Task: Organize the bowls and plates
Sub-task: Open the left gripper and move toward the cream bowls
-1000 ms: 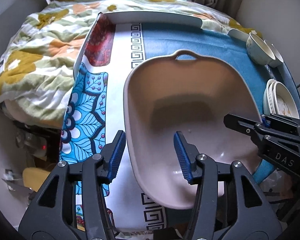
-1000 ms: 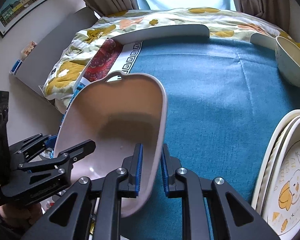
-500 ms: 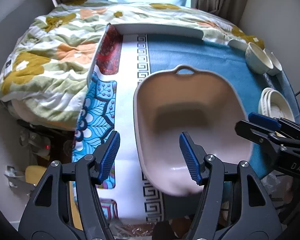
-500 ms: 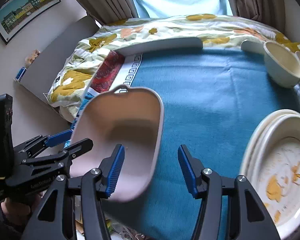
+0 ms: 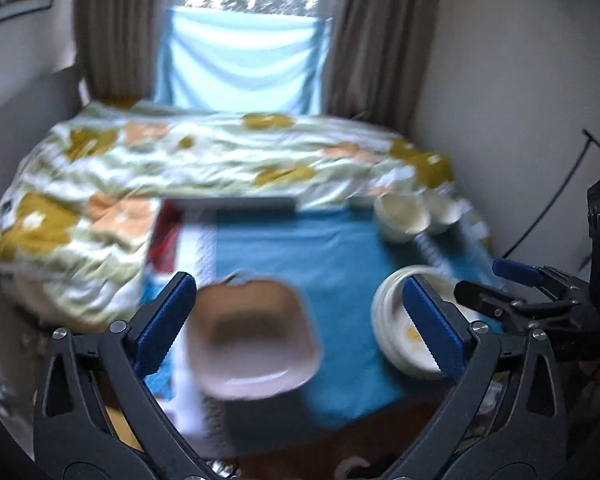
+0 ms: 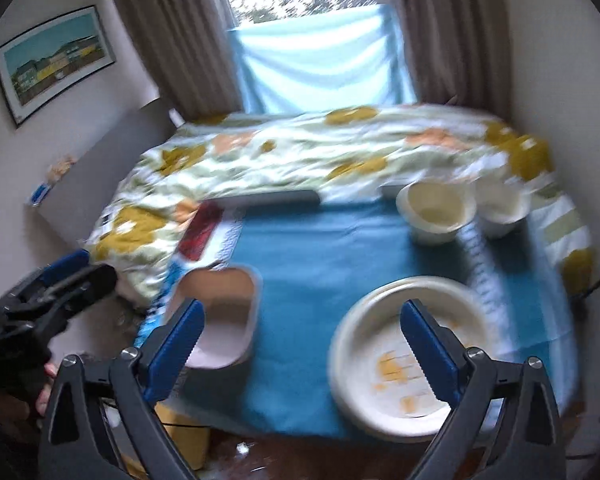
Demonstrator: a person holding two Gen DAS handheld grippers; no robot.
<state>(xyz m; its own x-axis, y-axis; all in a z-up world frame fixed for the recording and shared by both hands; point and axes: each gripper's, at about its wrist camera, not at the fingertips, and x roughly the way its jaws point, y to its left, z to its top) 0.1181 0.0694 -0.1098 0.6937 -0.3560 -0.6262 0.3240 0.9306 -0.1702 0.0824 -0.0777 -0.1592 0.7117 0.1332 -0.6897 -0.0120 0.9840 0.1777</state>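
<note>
A pink basin (image 5: 256, 332) sits at the front left of the blue cloth (image 5: 332, 248); it also shows in the right wrist view (image 6: 224, 316). A stack of white plates (image 6: 404, 356) with orange marks sits at the front right, also in the left wrist view (image 5: 404, 340). Two cream bowls (image 6: 436, 208) (image 6: 500, 204) stand at the back right. My left gripper (image 5: 300, 324) is open and empty, pulled back above the table's front. My right gripper (image 6: 300, 340) is open and empty, also pulled back. Both views are blurred.
A floral quilt (image 5: 204, 160) covers the bed behind the table. A grey tray edge (image 6: 276, 198) lies at the cloth's back. Curtains and a window (image 6: 316, 60) are behind. Walls stand close on both sides.
My right gripper let go of the basin's rim and opened wide. Both grippers drew back and up from the table, and the basin rests on the cloth.
</note>
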